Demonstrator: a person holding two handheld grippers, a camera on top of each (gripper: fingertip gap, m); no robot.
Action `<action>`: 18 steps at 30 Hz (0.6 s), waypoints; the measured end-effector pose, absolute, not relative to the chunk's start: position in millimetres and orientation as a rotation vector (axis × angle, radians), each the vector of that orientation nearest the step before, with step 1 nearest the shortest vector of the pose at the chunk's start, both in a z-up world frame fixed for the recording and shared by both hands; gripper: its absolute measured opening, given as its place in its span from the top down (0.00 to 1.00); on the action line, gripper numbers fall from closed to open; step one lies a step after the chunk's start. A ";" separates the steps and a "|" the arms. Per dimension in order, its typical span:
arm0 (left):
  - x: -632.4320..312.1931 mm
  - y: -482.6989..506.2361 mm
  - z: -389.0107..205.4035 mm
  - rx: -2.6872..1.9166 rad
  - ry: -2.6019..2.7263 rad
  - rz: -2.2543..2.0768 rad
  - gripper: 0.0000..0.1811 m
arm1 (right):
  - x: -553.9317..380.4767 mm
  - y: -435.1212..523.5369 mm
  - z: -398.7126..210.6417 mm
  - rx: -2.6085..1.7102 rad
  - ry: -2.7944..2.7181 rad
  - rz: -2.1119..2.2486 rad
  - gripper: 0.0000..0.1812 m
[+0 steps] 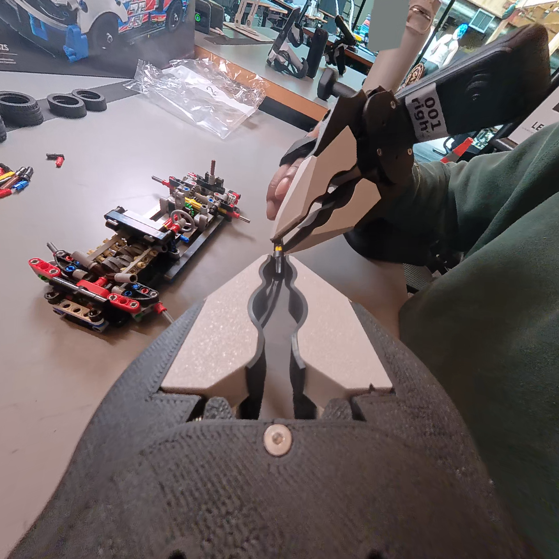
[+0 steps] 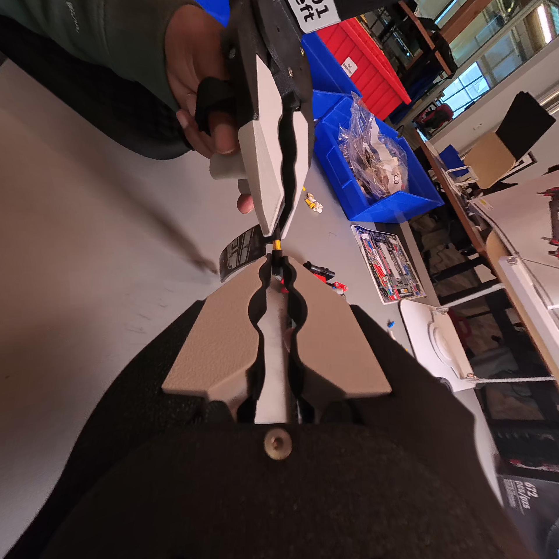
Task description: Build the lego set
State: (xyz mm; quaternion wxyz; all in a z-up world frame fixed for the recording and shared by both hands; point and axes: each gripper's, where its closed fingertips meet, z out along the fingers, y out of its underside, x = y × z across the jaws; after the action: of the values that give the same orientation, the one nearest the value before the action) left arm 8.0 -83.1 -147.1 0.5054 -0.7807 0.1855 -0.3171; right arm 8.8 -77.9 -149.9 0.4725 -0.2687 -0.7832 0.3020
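My left gripper and my right gripper meet tip to tip above the table's near edge, each pinched shut on an end of one small black-and-yellow Lego pin assembly. From my right wrist view the same piece bridges the two claws.

One part-built Lego chassis lies toward the table's middle. Three loose black tyres sit whole in view by the far left edge, with a small heap of coloured pins at the left edge. One empty clear bag lies at the far edge before the set's box.

One blue bin holds bagged parts, and one instruction booklet lies flat beside it. Both grippers carry white labels, which I leave unread.
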 end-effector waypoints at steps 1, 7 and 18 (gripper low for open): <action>7.8 -82.9 -147.1 -1.886 0.446 -0.760 0.98 | 8.3 -77.8 -149.9 -0.649 -1.916 0.720 0.98; 9.6 -85.5 -149.5 -1.900 0.468 -0.758 0.98 | 9.4 -80.5 -152.1 -0.597 -1.940 0.656 0.99; 13.4 -82.9 -154.5 -1.944 0.495 -0.650 0.98 | 9.4 -80.7 -157.1 -0.588 -1.978 0.516 0.99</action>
State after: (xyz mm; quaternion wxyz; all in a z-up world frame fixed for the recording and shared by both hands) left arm 13.4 -82.9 -154.5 0.4939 -0.8016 0.2041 -0.2682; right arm 9.4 -80.7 -157.1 0.4859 -0.2417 -0.8127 0.2120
